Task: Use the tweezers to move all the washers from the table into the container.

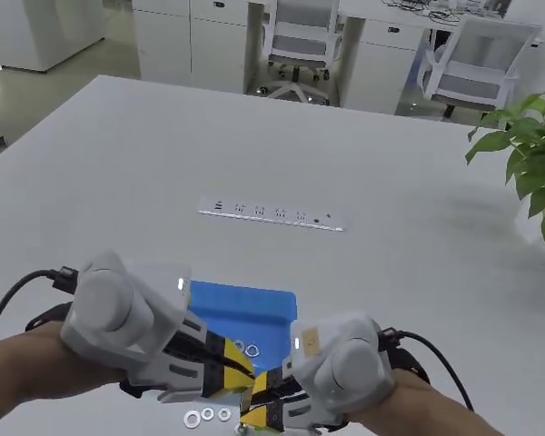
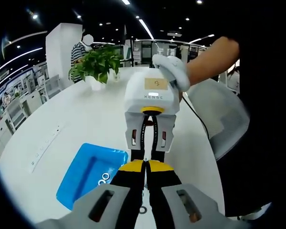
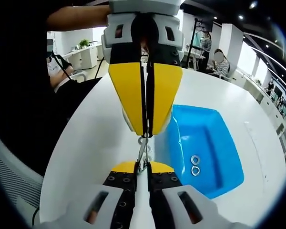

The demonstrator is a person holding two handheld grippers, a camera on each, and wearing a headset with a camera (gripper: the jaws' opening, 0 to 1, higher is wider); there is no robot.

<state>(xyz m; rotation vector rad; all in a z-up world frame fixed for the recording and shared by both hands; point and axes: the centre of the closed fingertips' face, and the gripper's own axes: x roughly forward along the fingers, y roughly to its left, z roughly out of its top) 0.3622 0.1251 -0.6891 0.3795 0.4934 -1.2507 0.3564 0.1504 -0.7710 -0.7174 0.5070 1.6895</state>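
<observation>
A blue container lies on the white table, with two washers inside it. Three more washers lie on the table just in front of it. My right gripper is shut on thin metal tweezers that stick out forward over the loose washers. My left gripper faces it tip to tip with its yellow jaws shut, touching the tweezers' far end. Whether it grips them is hidden. In the head view the left gripper and the right gripper meet at the container's near edge.
A socket strip is set into the table beyond the container. A potted plant stands at the far right. Office chairs stand behind the table. The near table edge is close to the loose washers.
</observation>
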